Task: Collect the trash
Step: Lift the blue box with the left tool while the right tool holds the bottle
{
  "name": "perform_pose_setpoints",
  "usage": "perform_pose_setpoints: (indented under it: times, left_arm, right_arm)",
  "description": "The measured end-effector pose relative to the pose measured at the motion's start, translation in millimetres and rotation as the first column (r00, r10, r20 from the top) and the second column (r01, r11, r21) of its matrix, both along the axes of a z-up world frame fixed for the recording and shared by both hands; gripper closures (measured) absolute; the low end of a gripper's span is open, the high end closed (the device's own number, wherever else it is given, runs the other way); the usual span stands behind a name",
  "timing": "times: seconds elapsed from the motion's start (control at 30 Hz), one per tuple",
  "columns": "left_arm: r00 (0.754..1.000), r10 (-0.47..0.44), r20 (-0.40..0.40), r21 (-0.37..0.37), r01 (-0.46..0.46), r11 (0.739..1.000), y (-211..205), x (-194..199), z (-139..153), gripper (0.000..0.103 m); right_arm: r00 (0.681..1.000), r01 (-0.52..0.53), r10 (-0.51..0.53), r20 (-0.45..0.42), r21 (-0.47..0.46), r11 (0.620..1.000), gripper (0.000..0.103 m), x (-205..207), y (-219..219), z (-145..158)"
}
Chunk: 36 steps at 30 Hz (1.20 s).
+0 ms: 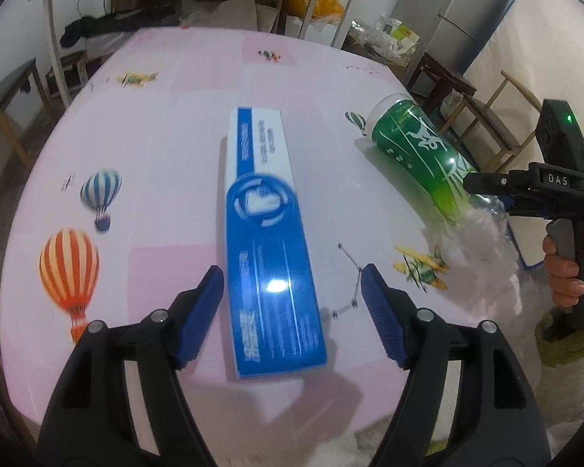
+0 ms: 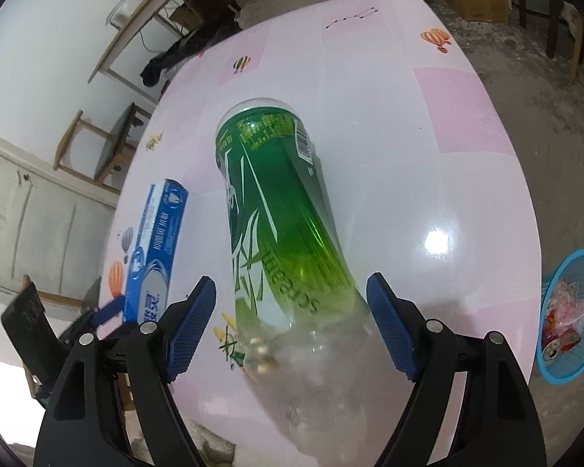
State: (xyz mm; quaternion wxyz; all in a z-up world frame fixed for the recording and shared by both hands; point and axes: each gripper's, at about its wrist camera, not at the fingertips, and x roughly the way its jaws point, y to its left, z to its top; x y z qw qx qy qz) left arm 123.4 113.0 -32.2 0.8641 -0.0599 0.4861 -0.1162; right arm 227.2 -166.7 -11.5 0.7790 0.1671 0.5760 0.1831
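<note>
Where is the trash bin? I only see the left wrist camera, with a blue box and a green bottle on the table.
Observer: A blue basket stands on the floor beyond the table edge, at the right of the right wrist view.
Operator: Is it empty?
Observer: No, wrappers already lie in it.
Operator: Are the right tongs squeezing the bottle?
Observer: Not yet. The green bottle lies between the open right tongs, with a gap at the left pad.

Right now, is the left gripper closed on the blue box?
No, the left gripper is open, its blue pads standing clear on either side of the blue box lying flat on the table.
</note>
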Motion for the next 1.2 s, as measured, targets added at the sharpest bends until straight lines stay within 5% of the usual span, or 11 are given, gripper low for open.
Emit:
perform_pose_setpoints:
  times: [0.2,0.47,0.63,0.7,1.0,1.2]
  left_arm:
    - [1.0,0.012,0.001,0.018,-0.012,1.0,-1,11,-4,0.034]
    - [0.999,0.033,-0.025,0.056,-0.031,0.998,-3,34,-17,0.035]
    - [0.998,0.051,-0.03,0.072,-0.048,0.996,-3,43,-25,0.057]
    - [0.998,0.044,-0.035,0.064,-0.041,0.997,-4,43,-25,0.057]
    - [0.991,-0.103,-0.091,0.025,0.105,0.994,-37,2,-21,0.057]
    - [0.992,-0.105,-0.074,0.062,0.11,0.992,-48,-4,-22,0.056]
  right_arm:
    - [0.999,-0.006,0.005,-0.032,-0.011,1.0,0.032,6,5,-11]
    - [0.989,0.132,-0.124,-0.075,0.118,0.984,0.034,-8,-21,-20]
    - [0.979,0.193,-0.177,-0.103,0.185,0.964,0.034,-19,-35,-25]
    - [0.976,0.208,-0.19,-0.108,0.195,0.958,0.034,-24,-37,-25]
    - [0.966,0.249,-0.23,-0.118,0.177,0.952,0.034,-45,-40,-20]
    - [0.976,0.201,-0.189,-0.109,0.116,0.973,0.033,-50,-41,-18]
